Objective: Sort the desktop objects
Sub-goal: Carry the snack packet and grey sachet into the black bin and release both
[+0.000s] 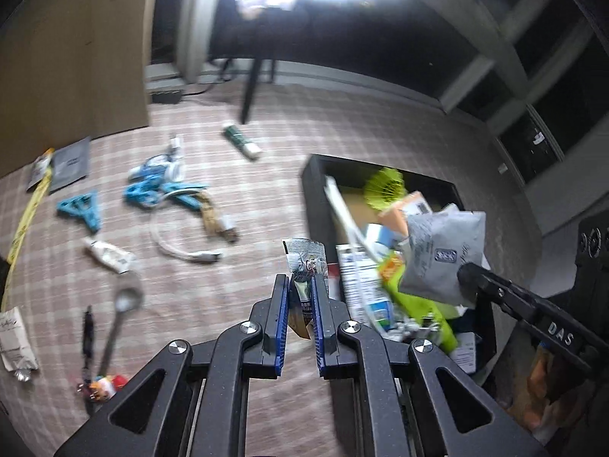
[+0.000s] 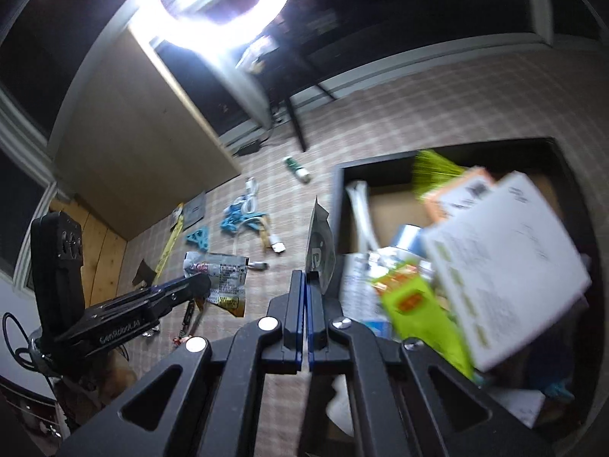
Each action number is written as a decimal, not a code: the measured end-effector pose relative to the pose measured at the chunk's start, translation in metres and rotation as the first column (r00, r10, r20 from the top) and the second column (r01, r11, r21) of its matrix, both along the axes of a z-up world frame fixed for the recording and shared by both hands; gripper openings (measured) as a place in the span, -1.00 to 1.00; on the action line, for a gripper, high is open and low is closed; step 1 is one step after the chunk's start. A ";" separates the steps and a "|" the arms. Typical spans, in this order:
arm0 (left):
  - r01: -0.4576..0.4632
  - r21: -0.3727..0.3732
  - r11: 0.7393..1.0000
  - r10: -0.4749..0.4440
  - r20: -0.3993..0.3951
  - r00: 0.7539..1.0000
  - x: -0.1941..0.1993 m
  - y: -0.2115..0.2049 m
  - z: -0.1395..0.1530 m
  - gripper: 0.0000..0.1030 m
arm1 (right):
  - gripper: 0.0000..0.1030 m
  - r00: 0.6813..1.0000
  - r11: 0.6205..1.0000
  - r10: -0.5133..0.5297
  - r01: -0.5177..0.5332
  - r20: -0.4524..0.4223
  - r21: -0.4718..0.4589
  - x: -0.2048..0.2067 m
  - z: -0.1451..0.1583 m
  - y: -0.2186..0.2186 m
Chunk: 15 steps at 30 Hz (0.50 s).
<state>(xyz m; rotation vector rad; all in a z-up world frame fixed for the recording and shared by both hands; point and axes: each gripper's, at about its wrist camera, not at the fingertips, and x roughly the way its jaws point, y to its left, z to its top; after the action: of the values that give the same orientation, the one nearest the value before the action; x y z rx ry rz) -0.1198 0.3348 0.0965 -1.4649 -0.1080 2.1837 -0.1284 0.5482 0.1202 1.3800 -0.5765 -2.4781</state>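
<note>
This looks like a room in a home, set up for filming. A counter (image 1: 266, 144) with a pink checked cloth fills the middle of the frame. Small everyday things lie on it, like a spoon (image 1: 121, 310) and a white cable (image 1: 179, 245). A bright ring light (image 2: 217, 3) shines at the top. Dark windows (image 1: 533, 87) line the right side.

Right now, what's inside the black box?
The black box holds a jumble: a green bristly brush, white sticks, an orange carton and a lime-green packet. Cardboard floor shows at the back; anything beneath the pile is covered.
</note>
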 end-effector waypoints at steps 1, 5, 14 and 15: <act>0.012 0.000 1.000 -0.012 -0.005 1.000 0.001 0.007 0.001 -0.79 | -0.98 1.000 1.000 -0.013 0.013 -0.002 -0.001 0.004 0.001 0.006; 0.054 -0.010 0.998 -0.055 -0.021 0.998 -0.003 0.040 0.004 -0.79 | -0.98 0.996 0.996 -0.084 0.084 -0.006 -0.002 0.029 0.007 0.042; 0.123 -0.015 0.992 -0.123 -0.038 0.992 -0.010 0.101 0.006 -0.79 | -0.98 0.977 0.976 -0.215 0.215 -0.002 0.014 0.070 0.013 0.109; 0.131 -0.015 0.991 -0.131 -0.037 0.991 -0.011 0.108 0.006 -0.79 | -0.98 0.974 0.974 -0.226 0.226 0.000 0.018 0.072 0.012 0.115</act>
<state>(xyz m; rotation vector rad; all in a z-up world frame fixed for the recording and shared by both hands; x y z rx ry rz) -0.1304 0.4426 0.1021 -1.3958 0.0150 2.1085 -0.0564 0.6629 0.1323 1.3932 -0.7528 -2.6637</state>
